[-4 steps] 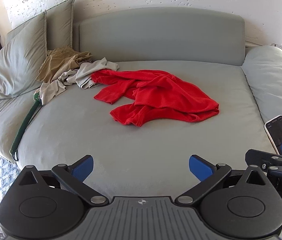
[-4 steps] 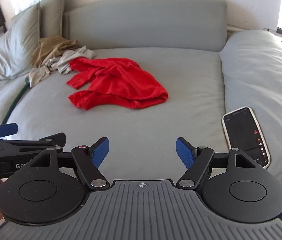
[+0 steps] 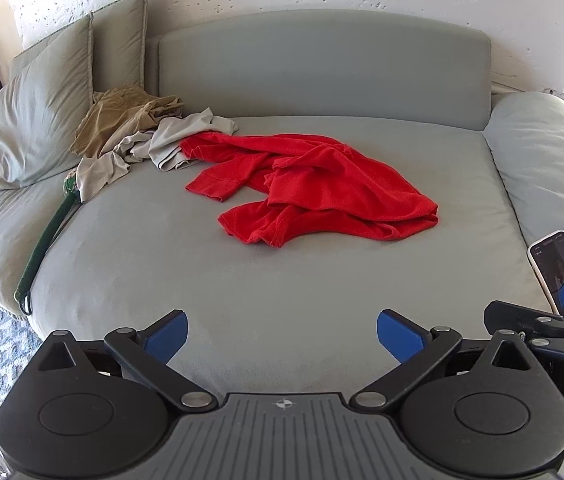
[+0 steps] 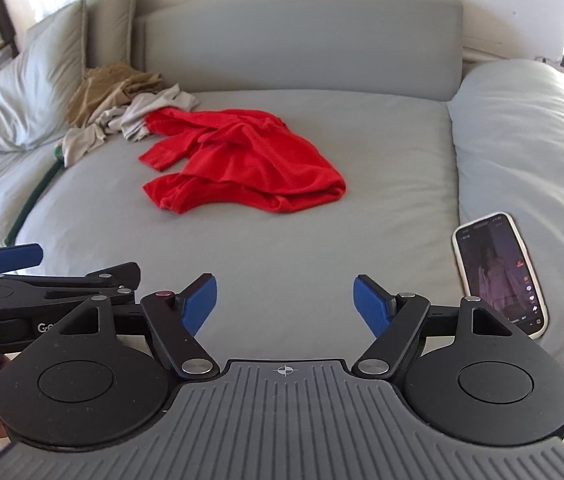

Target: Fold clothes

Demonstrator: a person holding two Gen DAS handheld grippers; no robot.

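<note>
Both grippers — left gripper [image 3: 282, 334], right gripper [image 4: 285, 304] — spread, empty; phone [image 4: 500, 274] whole only in right view.

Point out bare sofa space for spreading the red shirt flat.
The widest bare patch of the grey sofa seat runs between the crumpled red shirt and both open tongs, bordered right by the white-cased phone. Crowded: the far-left corner, where tan and pale grey clothes pile against the pillows.

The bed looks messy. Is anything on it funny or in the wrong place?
Yes. A phone lies on the bed near the right pillow with its screen on, odd for laundry. The red shirt is crumpled, and a tan and grey clothes pile sits by the left pillows.
</note>
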